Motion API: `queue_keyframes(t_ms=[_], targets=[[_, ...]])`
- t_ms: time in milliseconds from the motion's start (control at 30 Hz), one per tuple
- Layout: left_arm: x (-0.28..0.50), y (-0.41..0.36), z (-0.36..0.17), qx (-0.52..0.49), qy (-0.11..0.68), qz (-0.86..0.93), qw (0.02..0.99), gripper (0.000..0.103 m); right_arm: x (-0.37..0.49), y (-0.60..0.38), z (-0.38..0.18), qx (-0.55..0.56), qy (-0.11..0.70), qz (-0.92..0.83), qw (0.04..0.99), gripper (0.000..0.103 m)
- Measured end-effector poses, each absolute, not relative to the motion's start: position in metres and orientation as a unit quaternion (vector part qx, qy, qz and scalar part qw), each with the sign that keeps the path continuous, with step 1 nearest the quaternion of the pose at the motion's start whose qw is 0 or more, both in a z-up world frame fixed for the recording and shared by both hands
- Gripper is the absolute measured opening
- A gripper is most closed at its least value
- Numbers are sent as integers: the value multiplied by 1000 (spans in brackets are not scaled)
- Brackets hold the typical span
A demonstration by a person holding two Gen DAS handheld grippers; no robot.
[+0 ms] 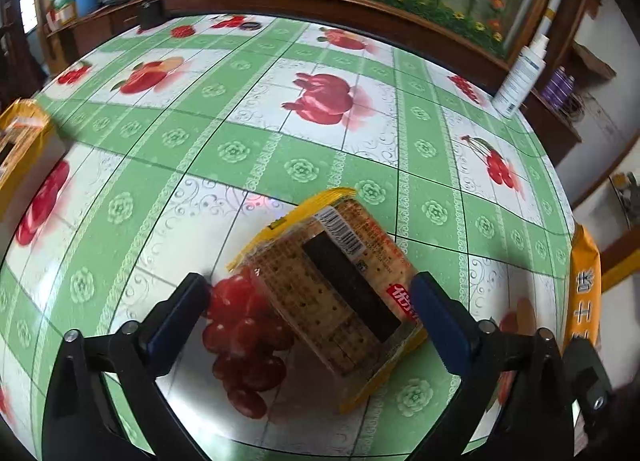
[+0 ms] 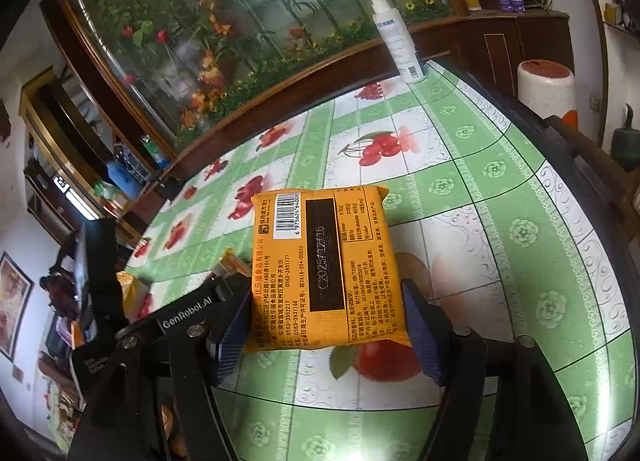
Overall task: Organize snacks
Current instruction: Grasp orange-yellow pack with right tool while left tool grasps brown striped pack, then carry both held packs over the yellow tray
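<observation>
Left gripper (image 1: 310,313) is hanging over the table (image 1: 248,149) with its blue pads spread wide, tilted down at a clear cracker pack (image 1: 332,293) with yellow ends. That pack is lying flat on the fruit-print green tablecloth, sitting diagonally between the two fingers; the right pad (image 1: 438,325) is sitting just beside or touching the pack's near corner, can't tell which, and the left pad (image 1: 180,321) is standing well apart from it, so nothing is being squeezed. Red grapes printed on the cloth are showing in the gap on the left side. Right gripper (image 2: 324,325) is clamping an orange snack pack (image 2: 324,261), barcode and black date strip facing up, both blue pads pressing on the near end of its sides, the far end sticking out ahead of the fingers above the tablecloth. Far ahead of this gripper a white spray bottle (image 2: 396,41) is standing upright at the table's far edge, by the wooden cabinet (image 2: 168,41) with flowers behind glass. Another yellow pack (image 1: 24,141) is sitting at the far left edge of the left wrist view, partly cut off. An orange pack (image 1: 586,289) is showing at that view's right edge, just beyond the right finger.
</observation>
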State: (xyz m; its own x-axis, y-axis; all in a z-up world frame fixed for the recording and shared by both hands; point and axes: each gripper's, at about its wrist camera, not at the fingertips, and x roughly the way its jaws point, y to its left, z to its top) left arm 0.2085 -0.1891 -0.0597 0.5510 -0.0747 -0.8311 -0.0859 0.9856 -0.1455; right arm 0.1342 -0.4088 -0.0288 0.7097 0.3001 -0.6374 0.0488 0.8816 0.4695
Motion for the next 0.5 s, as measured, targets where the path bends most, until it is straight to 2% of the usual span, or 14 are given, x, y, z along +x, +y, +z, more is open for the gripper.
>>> queue_keyframes(t_ms=[100, 167, 233, 267, 433, 500], targets=[[206, -186, -57, -78, 468, -20, 880, 88, 132, -407, -28, 234, 371, 70, 896, 72], [204, -184, -54, -73, 463, -36, 883, 73, 132, -408, -28, 238, 370, 72, 895, 72], [202, -183, -51, -61, 458, -44, 886, 63, 132, -407, -29, 238, 369, 71, 896, 72], [201, -181, -49, -54, 454, -44, 888, 53, 132, -407, -29, 238, 369, 71, 896, 72], [197, -162, -47, -51, 449, -64, 890, 38, 129, -407, -26, 240, 361, 81, 897, 67], [196, -155, -47, -52, 450, -64, 889, 38, 130, -405, -26, 234, 364, 76, 898, 67]])
